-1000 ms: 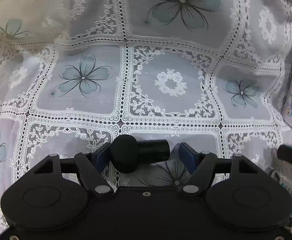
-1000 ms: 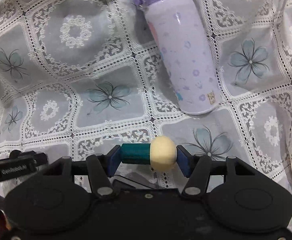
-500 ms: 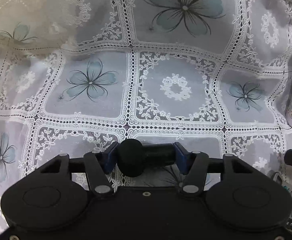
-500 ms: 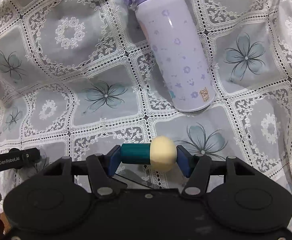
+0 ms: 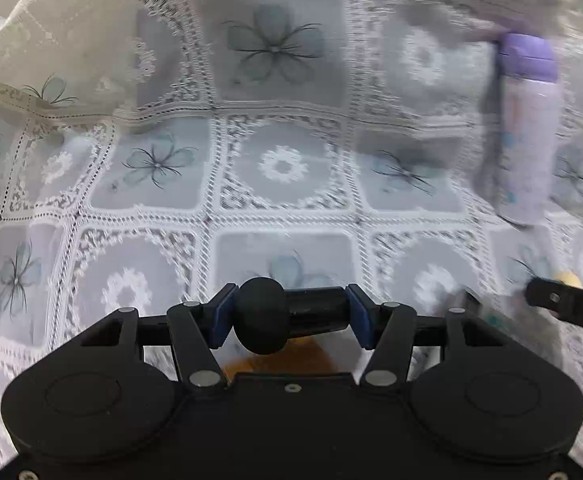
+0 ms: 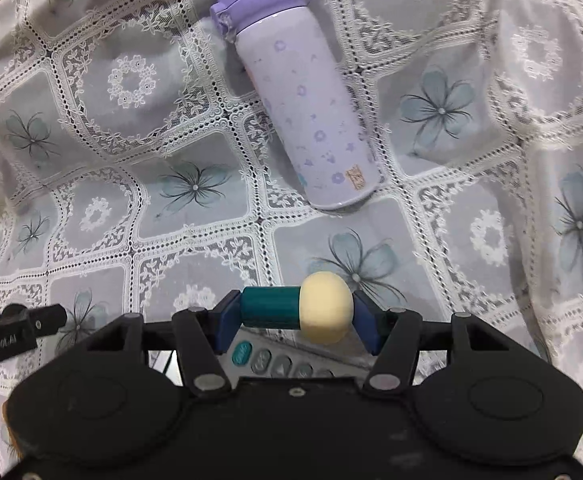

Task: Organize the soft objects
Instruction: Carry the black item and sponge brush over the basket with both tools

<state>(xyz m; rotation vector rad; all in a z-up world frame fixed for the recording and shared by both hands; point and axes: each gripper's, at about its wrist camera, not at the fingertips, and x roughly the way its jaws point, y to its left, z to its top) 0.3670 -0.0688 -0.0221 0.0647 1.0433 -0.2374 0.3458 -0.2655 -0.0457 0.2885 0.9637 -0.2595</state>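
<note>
My left gripper (image 5: 290, 314) is shut on a black peg with a round head (image 5: 261, 316), held crosswise between the blue pads above the lace tablecloth (image 5: 283, 168). My right gripper (image 6: 296, 314) is shut on a second peg, with a teal stem (image 6: 269, 307) and a cream round head (image 6: 325, 306), also held crosswise. Both pegs hang clear of the cloth. The left wrist view is blurred by motion.
A lilac bottle (image 6: 303, 112) with a purple lid lies on its side on the cloth, at far right (image 5: 527, 140) in the left wrist view. A keypad device (image 6: 275, 360) lies under the right gripper. The cloth folds up at the upper left (image 5: 51, 40).
The left jaws closed onto the black peg, then that gripper lifted and pulled back, bringing the bottle into its view. The right gripper rose and drew back a little, still holding its peg.
</note>
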